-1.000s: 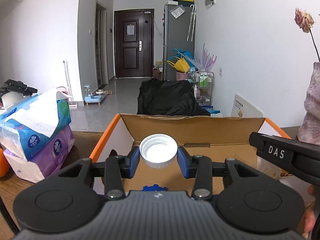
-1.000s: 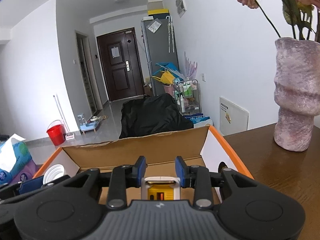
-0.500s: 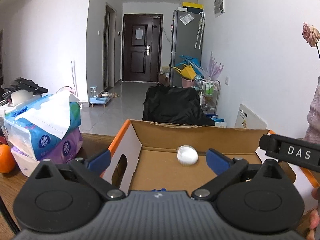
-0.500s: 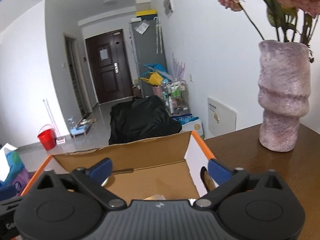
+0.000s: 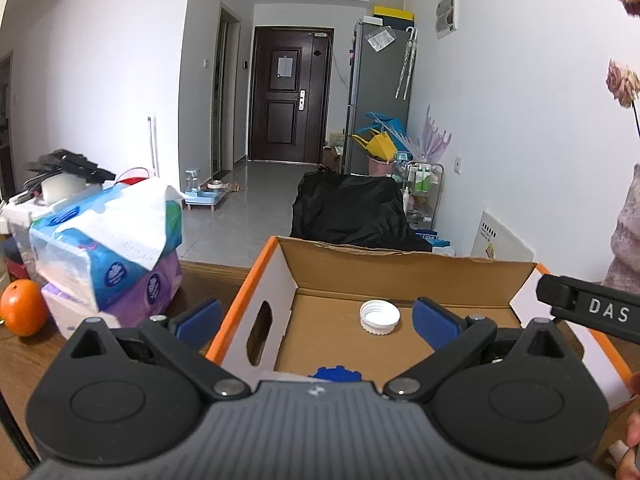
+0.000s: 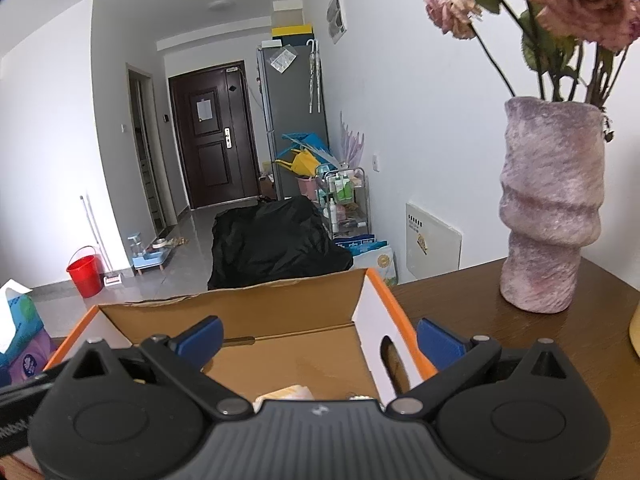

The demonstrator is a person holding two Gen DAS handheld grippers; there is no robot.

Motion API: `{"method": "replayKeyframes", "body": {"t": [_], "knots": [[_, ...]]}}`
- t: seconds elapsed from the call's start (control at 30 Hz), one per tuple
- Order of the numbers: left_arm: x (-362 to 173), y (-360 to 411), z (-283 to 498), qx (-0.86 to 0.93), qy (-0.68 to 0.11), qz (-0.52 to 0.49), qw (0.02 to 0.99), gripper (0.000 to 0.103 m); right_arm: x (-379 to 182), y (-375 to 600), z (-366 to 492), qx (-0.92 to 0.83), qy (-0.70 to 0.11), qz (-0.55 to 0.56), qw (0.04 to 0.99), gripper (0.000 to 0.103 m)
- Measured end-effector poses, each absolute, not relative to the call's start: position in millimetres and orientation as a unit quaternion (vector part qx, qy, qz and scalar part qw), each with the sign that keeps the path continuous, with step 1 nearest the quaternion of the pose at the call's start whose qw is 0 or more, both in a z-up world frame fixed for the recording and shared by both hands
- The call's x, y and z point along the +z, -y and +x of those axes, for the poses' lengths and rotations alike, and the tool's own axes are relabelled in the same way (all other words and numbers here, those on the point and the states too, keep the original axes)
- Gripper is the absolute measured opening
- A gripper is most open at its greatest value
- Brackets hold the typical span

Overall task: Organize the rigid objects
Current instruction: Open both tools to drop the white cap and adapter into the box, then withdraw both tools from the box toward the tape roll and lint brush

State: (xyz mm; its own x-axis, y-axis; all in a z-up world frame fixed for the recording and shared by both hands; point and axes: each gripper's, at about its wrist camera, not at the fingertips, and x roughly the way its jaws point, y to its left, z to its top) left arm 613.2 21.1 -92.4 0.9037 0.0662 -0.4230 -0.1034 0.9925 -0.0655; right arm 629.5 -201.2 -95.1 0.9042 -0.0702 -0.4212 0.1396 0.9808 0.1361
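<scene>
White cap [image 5: 379, 317] sits on the cardboard floor of the open box [image 5: 404, 266], toward the far wall, open side up, ribbed outer wall, thread rings visible inside. It's round, so no long axis; its axis is vertical. It lies apart from both blue pads. Left tongs [image 5: 318, 317]: jaws have just swung out and now stand wide, nothing gripped; left pad hangs outside the box's orange-edged wall, right pad over the box floor. A blue item [image 5: 339, 373] in the near box end is mostly hidden by the tongs body, can't identify. Right tongs [image 6: 320, 334]: jaws have also just opened, wide, nothing between them. A pale yellowish thing [image 6: 286, 394] in the box under them is cut off by the housing, shape unclear. Box stands on the brown desk [image 6: 472, 308]. Beside it: tissue packs [image 5: 108, 252], orange [image 5: 22, 307], purple vase [image 6: 550, 208] with dried roses.
</scene>
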Motion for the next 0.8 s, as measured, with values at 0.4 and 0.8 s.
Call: {"method": "replayKeyframes", "body": {"t": [0.4,0.8], "knots": [[-76.9,-29.2,564.1,0.044,-0.198,-0.052,0.978,0.103,-75.7,216.5,584.3,-0.05,-0.208,0.084,0.973,0.103],[-61.5,-24.8,497.7,0.032,-0.208,-0.063,0.976,0.103,-56.2,223.0,514.2,-0.056,-0.192,0.083,0.976,0.103]]}}
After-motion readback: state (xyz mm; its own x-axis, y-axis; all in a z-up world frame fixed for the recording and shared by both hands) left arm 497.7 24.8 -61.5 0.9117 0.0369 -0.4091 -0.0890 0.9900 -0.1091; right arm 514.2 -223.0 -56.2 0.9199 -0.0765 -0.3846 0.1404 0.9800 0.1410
